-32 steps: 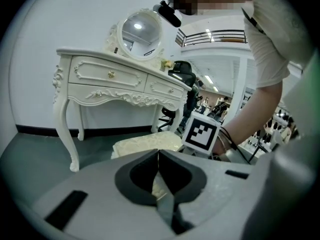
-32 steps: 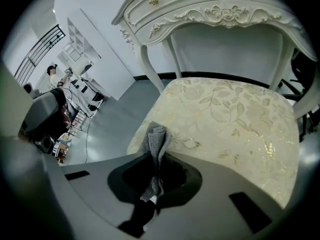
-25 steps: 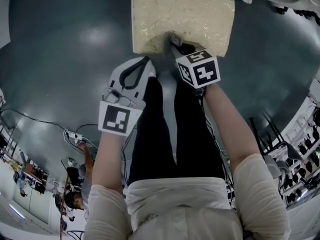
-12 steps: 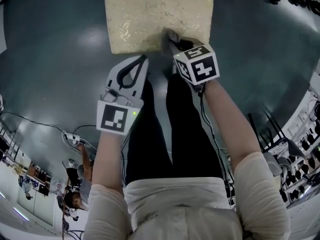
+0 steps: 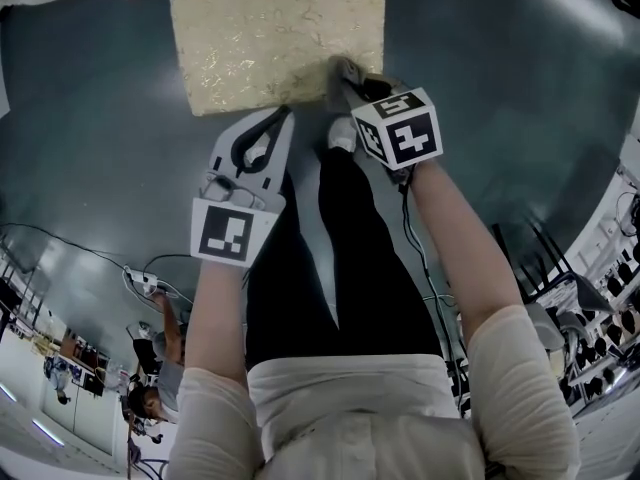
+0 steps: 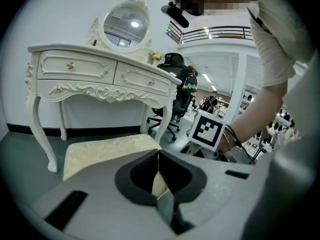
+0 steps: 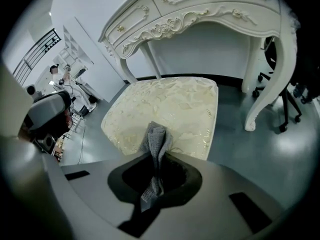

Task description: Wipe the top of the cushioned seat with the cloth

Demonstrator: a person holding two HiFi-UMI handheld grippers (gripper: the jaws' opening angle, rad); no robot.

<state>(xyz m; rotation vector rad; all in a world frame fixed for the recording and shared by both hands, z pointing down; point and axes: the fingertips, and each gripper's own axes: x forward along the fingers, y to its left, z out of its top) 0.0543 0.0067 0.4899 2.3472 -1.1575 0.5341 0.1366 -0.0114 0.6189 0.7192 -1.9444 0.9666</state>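
The right hand-held gripper [image 7: 156, 158] is clamped on the grey cloth [image 7: 157, 136], whose bunched end pokes out over the near edge of the cushioned seat [image 7: 170, 104]. The left hand-held gripper [image 6: 159, 153], jaws pressed together on nothing, hangs beside it, the seat standing before a white dressing table [image 7: 200, 9]

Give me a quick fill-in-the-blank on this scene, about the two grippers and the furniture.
1. The right gripper is shut on the ___.
2. The left gripper is shut and holds ___.
3. The table behind the seat bears a round ___.
Missing words: cloth; nothing; mirror.
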